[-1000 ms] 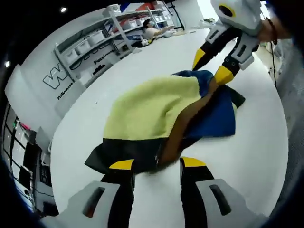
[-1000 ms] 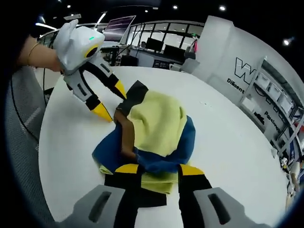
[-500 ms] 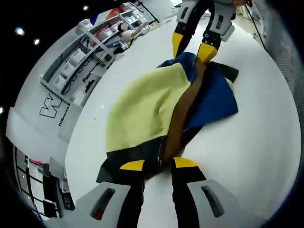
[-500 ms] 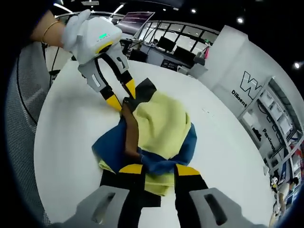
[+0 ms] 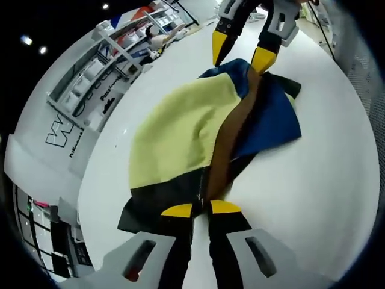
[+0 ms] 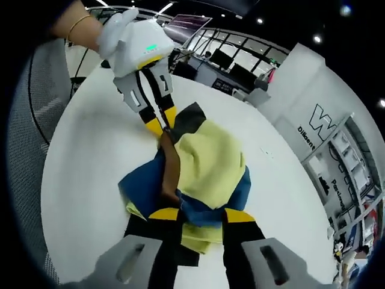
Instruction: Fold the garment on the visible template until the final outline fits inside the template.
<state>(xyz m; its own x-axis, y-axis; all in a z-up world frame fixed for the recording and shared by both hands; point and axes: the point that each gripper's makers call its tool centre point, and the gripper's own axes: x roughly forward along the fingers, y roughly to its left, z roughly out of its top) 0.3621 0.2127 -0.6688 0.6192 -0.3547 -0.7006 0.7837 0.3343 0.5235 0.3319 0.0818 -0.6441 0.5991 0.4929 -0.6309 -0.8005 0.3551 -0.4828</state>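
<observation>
White round surface (image 5: 313, 180) in an open workspace, carrying everything here. We go near to far.

Left gripper view: the left gripper (image 5: 201, 209) rises from the bottom with its yellow-tipped fingers (image 5: 177, 210) nearly together, pinched on the near edge of the garment (image 5: 180, 129) where the black part meets the brown band. From there the garment runs away from us: black at the near end, a wide pale yellow panel on top, a brown strip alongside it, blue fabric spilling out to the right. It lies crumpled, partly folded over itself, flat on the surface. At its far end the right gripper (image 5: 239, 53) comes down from the top, fingers apart, one tip touching the brown strip and blue edge, the other just beside the fabric. Beyond that, shelving (image 5: 114, 57) with bins along a white wall.

Right gripper view: the right gripper (image 6: 196, 215) at the bottom has its fingers (image 6: 163, 214) spread wide and straddling the near blue and yellow folds; we cannot tell if anything is pinched, the fingers look open. The garment (image 6: 207, 165) sits mid-surface (image 6: 84, 174), yellow on top, blue below, brown band on the left. At its far black end the left gripper (image 6: 164, 121) has its tips closed on the cloth, held by a gloved hand (image 6: 129, 33). Farther back, desks with monitors (image 6: 231, 60) and glass walls.
</observation>
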